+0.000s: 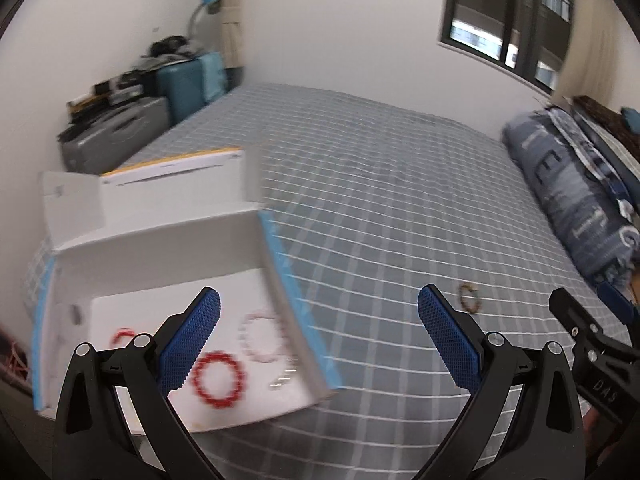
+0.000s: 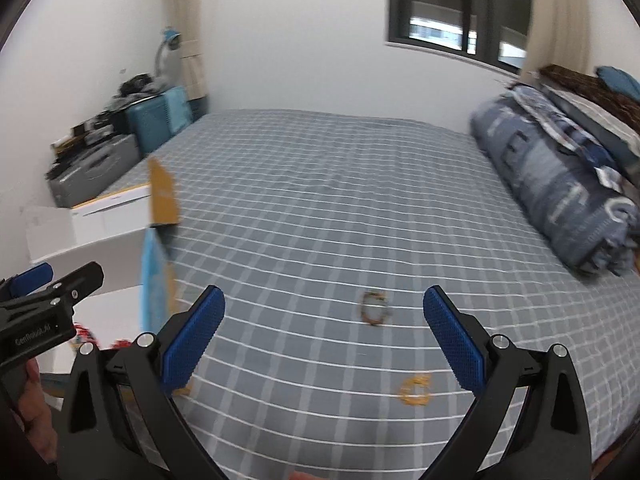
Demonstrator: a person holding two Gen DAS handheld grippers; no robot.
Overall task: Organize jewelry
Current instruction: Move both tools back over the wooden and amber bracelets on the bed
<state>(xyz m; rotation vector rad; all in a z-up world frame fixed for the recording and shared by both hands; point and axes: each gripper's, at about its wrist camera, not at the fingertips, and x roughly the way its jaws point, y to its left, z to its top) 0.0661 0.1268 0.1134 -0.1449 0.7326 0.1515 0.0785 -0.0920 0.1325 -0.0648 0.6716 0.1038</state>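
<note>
An open white box [image 1: 160,248] with blue edges lies at the bed's left side. Inside it are a red bead bracelet [image 1: 218,378], a pale pink one [image 1: 262,336] and a small red one [image 1: 122,336]. My left gripper [image 1: 318,338] hovers open over the box's right wall, nothing between its blue pads. A brown bracelet [image 1: 469,297] [image 2: 375,307] rests on the checked bedsheet. A yellow bracelet [image 2: 416,390] lies nearer, just below my right gripper [image 2: 324,334], which stands open and empty. The box [image 2: 92,248] shows at the left in the right wrist view.
The grey checked bedsheet [image 1: 380,184] spreads wide ahead. A rolled blue duvet [image 2: 560,192] lies along the right. Suitcases [image 1: 116,136] and clutter stand beyond the bed's far left corner. A window [image 2: 460,12] is in the back wall. The other gripper [image 2: 44,304] shows at each view's edge.
</note>
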